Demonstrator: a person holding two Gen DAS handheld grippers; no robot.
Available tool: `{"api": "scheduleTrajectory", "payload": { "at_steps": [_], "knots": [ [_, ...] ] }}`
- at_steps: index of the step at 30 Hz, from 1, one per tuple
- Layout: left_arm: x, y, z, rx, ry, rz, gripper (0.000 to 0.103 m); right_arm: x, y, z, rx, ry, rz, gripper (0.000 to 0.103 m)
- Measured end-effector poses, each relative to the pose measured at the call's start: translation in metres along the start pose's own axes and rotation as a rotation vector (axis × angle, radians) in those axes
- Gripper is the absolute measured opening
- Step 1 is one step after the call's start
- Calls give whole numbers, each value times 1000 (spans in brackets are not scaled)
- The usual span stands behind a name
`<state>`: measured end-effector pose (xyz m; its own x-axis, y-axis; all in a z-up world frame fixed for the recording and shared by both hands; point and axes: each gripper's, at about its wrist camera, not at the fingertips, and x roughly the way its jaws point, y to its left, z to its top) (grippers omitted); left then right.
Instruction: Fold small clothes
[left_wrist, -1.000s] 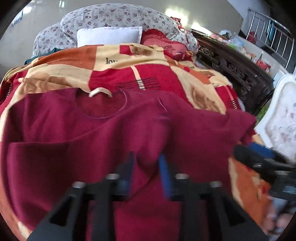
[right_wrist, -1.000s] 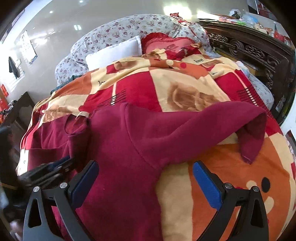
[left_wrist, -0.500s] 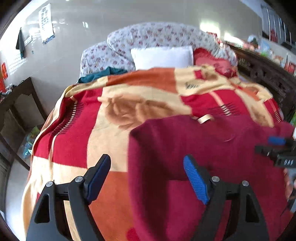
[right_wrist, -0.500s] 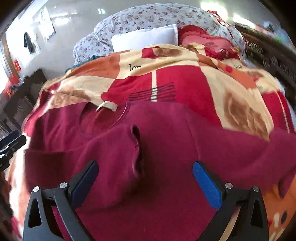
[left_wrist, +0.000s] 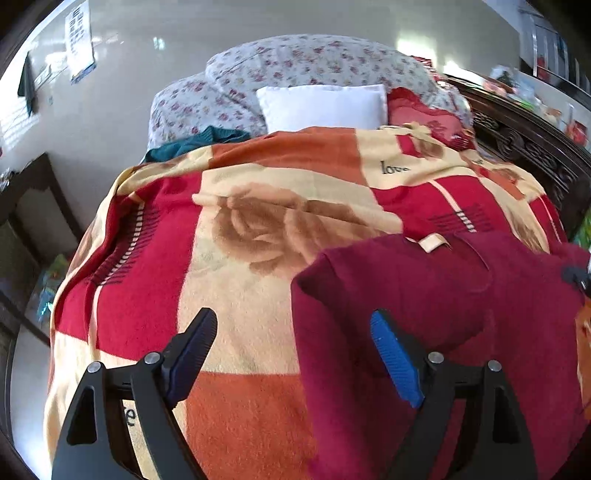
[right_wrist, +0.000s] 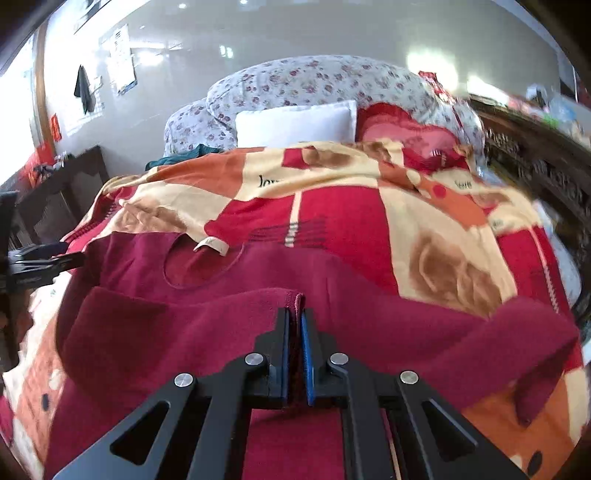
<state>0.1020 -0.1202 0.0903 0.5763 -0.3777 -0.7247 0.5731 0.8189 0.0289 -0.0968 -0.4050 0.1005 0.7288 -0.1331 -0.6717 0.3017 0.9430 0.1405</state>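
A: Sleeve cuff of the dark red fleece top (right_wrist: 229, 332), lying flat on the red, orange and cream rose-print blanket (left_wrist: 240, 266), is clamped in the right gripper (right_wrist: 296, 325).

B: Carry it level across the chest so no ridge forms. Left gripper (left_wrist: 291, 343)?

A: Jaws opening, nothing between them, over the top's left edge.

B: Pin that edge while folding.

Both wrist views close, angled down over bed toward pillow (left_wrist: 321, 105); share blanket (right_wrist: 332, 206).
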Motion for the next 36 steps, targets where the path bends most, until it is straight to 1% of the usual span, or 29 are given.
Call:
{"api": "scheduleTrajectory", "payload": {
  "at_steps": [3,4,5,6,7,8,9,11,13,14,16,18,19,20,21,22,23,24,25,26,27,29,30,31,32,34,36],
  "knots": [
    [8,-4,1,-10,15,6,84,1,-2,-3,3,3,1,7],
    [11,-7,0,-7,24,23,84,1,-3,-3,7,4,3,7],
    [14,-8,0,-3,32,51,81,1,-4,-3,13,2,9,7],
    [15,-8,-1,0,33,61,73,0,-4,-3,14,-3,12,7],
    [17,-9,-1,8,49,59,32,-2,-4,-2,11,-8,13,7],
    [19,-8,-1,8,71,48,9,-5,-4,-1,7,-23,12,7],
    [21,-6,-1,-3,90,38,8,-8,-4,1,7,-38,9,7],
    [19,2,1,-35,81,20,7,-19,-8,7,16,-90,-21,7],
    [14,13,5,-86,63,-19,7,-26,-17,11,46,-127,-88,7],
    [12,21,6,-130,53,-40,7,-23,-21,11,58,-116,-105,7],
    [16,29,8,-187,49,-56,7,-7,-29,7,73,-61,-142,7],
    [25,33,7,-221,57,-51,7,10,-33,1,56,-12,-198,7],
    [31,35,5,-247,67,-52,7,21,-37,-4,49,27,-248,7],
    [37,36,2,-268,80,-56,8,24,-42,-8,62,48,-259,7],
    [41,38,0,-281,89,-58,10,23,-48,-11,100,54,-248,7],
    [40,38,-2,-283,81,-55,12,17,-54,-11,141,38,-229,8],
    [35,38,-2,-274,68,-56,22,9,-56,-10,168,10,-206,9],
    [29,38,-2,-260,64,-39,30,0,-53,-9,171,-24,-175,16],
    [25,39,-3,-253,60,-23,45,-10,-42,-3,140,-55,-125,21],
    [15,40,-4,-247,41,-14,53,-15,-30,1,104,-64,-76,32],
    [4,41,-6,-242,14,-21,54,-17,-13,7,60,-68,-10,42],
    [-13,40,-14,-221,-9,-32,57,-14,24,16,-38,-58,130,45],
    [-19,39,-17,-211,-12,-35,57,-10,42,19,-89,-49,181,45],
    [-27,34,-25,-188,-17,-44,59,-1,69,22,-169,-34,229,45],
    [-31,29,-32,-166,-15,-49,61,6,88,23,-229,-27,245,45],
    [-33,17,-48,-114,3,-42,63,27,128,24,-370,-24,240,45],
    [-27,7,-61,-76,30,-28,63,46,151,22,-449,-5,256,45]
  ]
}}
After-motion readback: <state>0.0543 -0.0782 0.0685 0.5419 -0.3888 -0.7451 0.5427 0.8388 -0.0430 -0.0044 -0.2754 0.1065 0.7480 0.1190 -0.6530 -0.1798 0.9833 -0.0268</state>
